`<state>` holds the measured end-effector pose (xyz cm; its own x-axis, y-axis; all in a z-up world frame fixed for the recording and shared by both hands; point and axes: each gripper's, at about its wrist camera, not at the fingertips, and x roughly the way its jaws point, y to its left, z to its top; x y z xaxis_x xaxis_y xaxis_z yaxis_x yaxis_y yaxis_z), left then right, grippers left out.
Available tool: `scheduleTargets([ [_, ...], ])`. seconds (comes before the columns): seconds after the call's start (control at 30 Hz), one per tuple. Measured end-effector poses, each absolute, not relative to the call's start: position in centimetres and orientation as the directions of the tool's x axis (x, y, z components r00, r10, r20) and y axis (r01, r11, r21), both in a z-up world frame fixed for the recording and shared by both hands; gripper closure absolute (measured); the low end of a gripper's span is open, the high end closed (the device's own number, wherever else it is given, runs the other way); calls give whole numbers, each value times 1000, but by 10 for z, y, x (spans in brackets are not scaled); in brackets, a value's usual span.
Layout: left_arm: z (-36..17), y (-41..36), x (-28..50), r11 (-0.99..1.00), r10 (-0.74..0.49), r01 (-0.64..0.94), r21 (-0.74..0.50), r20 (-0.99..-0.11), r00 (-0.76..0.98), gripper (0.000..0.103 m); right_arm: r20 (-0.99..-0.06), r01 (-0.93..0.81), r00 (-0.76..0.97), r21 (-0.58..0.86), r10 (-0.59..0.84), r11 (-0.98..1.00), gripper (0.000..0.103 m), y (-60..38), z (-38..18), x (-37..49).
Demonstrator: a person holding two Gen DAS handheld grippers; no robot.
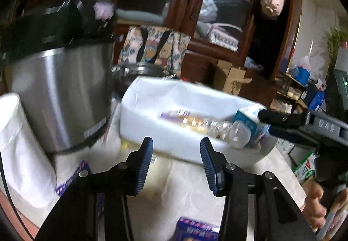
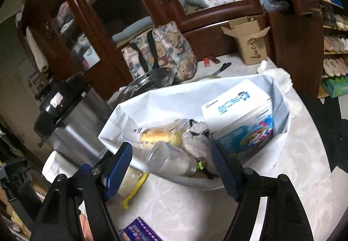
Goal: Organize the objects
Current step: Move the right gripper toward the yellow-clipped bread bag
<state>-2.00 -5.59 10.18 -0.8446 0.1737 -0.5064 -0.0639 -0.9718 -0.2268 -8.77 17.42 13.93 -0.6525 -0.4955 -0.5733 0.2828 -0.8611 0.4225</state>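
While jaws gape, white bag (image 2: 174,97) lies ahead

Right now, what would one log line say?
left gripper: open, empty | right gripper: open, empty | white bag: holds box, bread

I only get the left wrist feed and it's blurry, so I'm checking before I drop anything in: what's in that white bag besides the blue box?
Observer: The right wrist view shows a wrapped bread roll lying in the white bag.
Operator: Anything in front of it?
Observer: A clear plastic bottle on its side, nearest the right gripper.
Operator: Is that gripper holding something?
Observer: No, it's open and empty above the bag's near edge.
Operator: And the blue box?
Observer: The blue box fills the bag's right end.
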Motion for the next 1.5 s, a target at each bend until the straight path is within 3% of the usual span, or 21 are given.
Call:
scheduleTargets([
  [0.37,76,-94,10,-954,90,84,-287,-543,-835,58,-637,409,-415,507,-650,-758,29,117,112,-84],
  [0.53,66,-106,7,-942,18,187,-280,-597,-802,60,-726,457,-343,425,-596,-781,37,77,84,-88],
  [0.6,64,-108,8,-937,6,206,-281,-605,-796,60,-763,472,-313,393,-566,-790,45,64,70,-91],
  [0.77,62,-117,12,-922,6,232,-310,-610,-793,60,-789,490,-202,432,-581,-757,48,44,45,-97],
  [0.83,62,-122,13,-913,11,238,-330,-604,-797,60,-780,502,-207,434,-591,-748,52,40,46,-95],
  [0.9,63,-122,11,-908,14,242,-342,-602,-799,60,-765,521,-208,441,-610,-731,74,38,46,-93],
  [1.07,64,-119,10,-913,20,231,-337,-601,-799,60,-751,529,-197,459,-630,-713,91,43,41,-89],
  [1.5,63,-88,1,-957,79,110,-270,-603,-794,60,-781,464,-390,291,-488,-836,94,134,52,-54],
])
